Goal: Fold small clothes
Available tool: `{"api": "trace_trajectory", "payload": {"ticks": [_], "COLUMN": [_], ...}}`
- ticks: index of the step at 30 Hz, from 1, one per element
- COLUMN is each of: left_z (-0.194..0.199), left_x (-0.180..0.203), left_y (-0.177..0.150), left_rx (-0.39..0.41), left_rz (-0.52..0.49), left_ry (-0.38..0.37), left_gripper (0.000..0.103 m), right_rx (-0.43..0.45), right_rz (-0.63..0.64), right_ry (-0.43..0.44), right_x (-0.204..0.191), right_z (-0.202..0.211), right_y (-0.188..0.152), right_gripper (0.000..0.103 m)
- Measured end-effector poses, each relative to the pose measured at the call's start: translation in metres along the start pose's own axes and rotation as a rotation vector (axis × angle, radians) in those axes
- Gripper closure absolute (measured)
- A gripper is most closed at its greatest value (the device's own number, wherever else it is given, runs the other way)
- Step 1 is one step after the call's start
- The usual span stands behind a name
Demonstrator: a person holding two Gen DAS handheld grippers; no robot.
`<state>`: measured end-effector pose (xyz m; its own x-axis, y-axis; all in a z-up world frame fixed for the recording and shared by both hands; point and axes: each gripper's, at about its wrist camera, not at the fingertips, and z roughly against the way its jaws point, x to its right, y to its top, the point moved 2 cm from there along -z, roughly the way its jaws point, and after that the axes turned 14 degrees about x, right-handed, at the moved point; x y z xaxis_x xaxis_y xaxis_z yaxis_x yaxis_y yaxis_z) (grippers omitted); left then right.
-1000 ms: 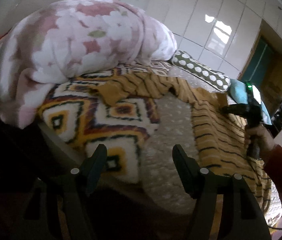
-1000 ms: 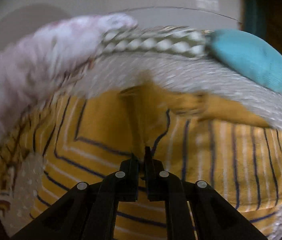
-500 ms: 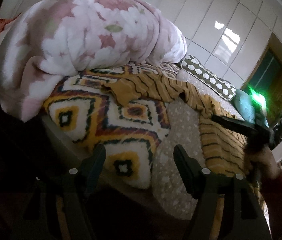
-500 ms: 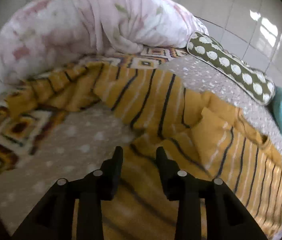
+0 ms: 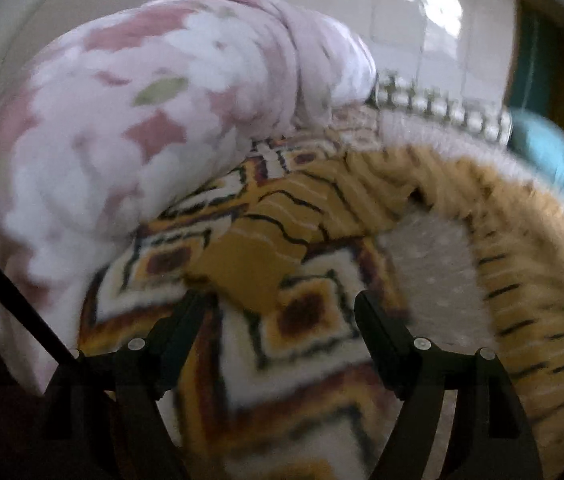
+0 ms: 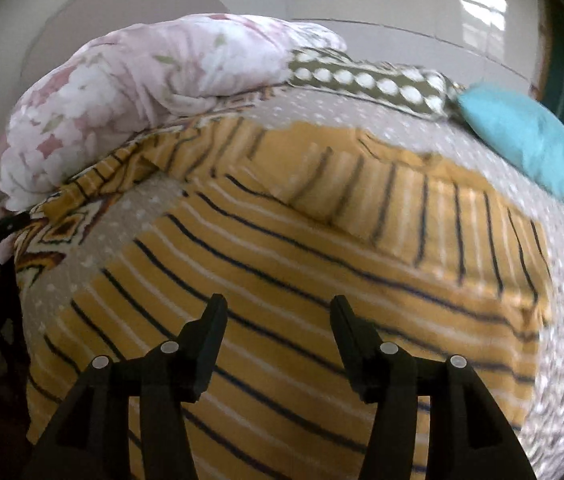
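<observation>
Both grippers are now held wide open and empty: right gripper (image 6: pixel 278 316), shut on the striped top (image 6: pixel 282 264) a second ago, has released it. Left gripper (image 5: pixel 280 304) is aimed at the outstretched sleeve (image 5: pixel 266 248), probably next; view blurred.

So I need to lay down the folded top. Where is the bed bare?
Bare dotted sheet lies between the striped top and the pillows. Another patch sits inside the sleeve's curve. The quilt crowds the left.
</observation>
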<state>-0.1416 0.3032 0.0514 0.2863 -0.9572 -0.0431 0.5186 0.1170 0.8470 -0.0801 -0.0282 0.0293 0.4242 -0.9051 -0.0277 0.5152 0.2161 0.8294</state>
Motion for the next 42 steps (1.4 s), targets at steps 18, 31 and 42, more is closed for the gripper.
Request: {"api": "trace_trajectory", "payload": {"ticks": [18,31,42], "left_z": [-0.022,0.056,0.09], "left_x": [0.016,0.331,0.213], "left_y": [0.118,0.18,0.109], "left_rx": [-0.06,-0.107,-0.051], "left_rz": [0.129,0.037,-0.038], "left_ry": [-0.242,-0.942,-0.538], "left_gripper": [0.097,0.063,0.036], "right_rx": [0.046,0.145,0.206], "right_rz": [-0.291,-0.47,-0.484], "right_ry": [0.004,-0.037,-0.066], "right_x": [0.066,0.13,0.164], "right_z": [0.019,0.078,0.087], "right_y": [-0.04,-0.056,-0.037], "right_gripper": [0.046,0.046,0.046]}}
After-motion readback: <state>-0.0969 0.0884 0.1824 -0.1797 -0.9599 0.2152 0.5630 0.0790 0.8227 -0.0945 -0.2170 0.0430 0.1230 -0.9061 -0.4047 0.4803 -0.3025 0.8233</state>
